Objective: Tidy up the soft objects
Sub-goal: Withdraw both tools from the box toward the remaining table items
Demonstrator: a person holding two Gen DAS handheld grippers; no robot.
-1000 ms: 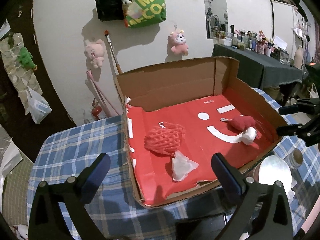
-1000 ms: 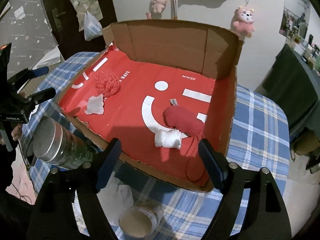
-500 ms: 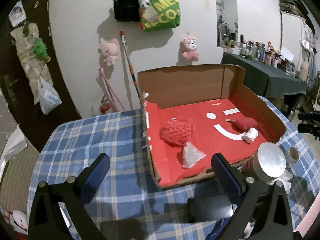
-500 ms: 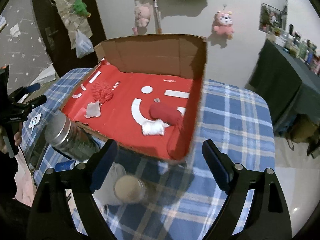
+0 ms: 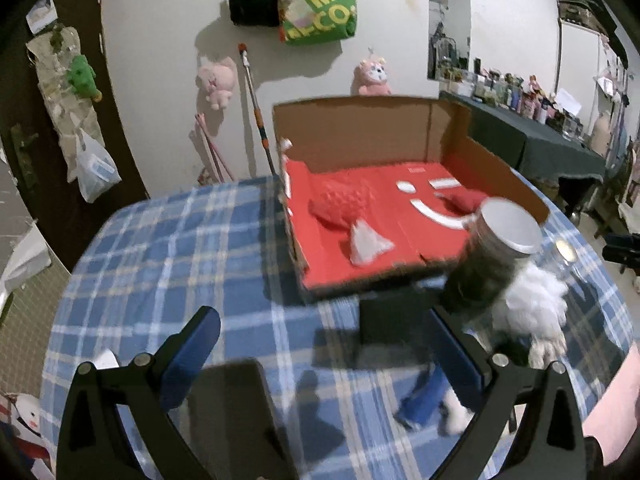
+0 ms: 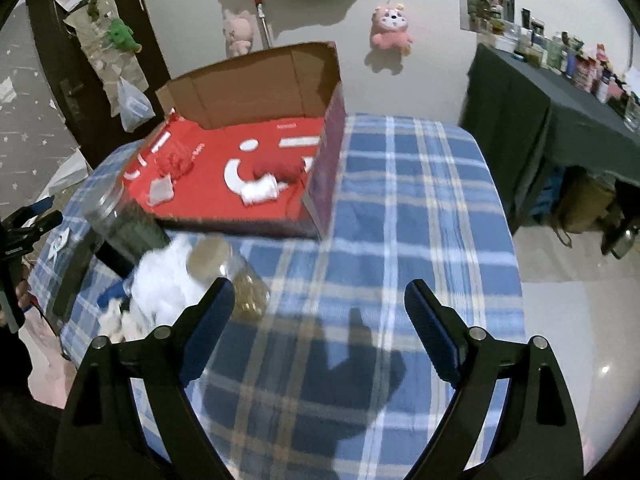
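Left wrist view gives me the left gripper (image 5: 324,340) with its jaws spread wide over the blue plaid tablecloth (image 5: 180,248), nothing between them. At about one o'clock from it sits the cardboard box (image 5: 360,136) with its red lining, and inside I see a red mesh soft piece (image 5: 344,204) with a small white scrap (image 5: 368,244) just below it, and a red bundle (image 5: 464,200) further right, partly hidden by a tall jar with a silver lid (image 5: 508,224). A white fluffy toy (image 5: 532,304) lies at three o'clock, touching that jar's base. From the right wrist view my right gripper (image 6: 320,320) also stands wide and empty above bare cloth; the box (image 6: 256,80) is at eleven o'clock, with the red bundle (image 6: 276,168) and a white roll (image 6: 260,192) touching near its right wall. The fluffy toy (image 6: 168,276) lies at nine o'clock, beside a small tipped jar (image 6: 228,272)
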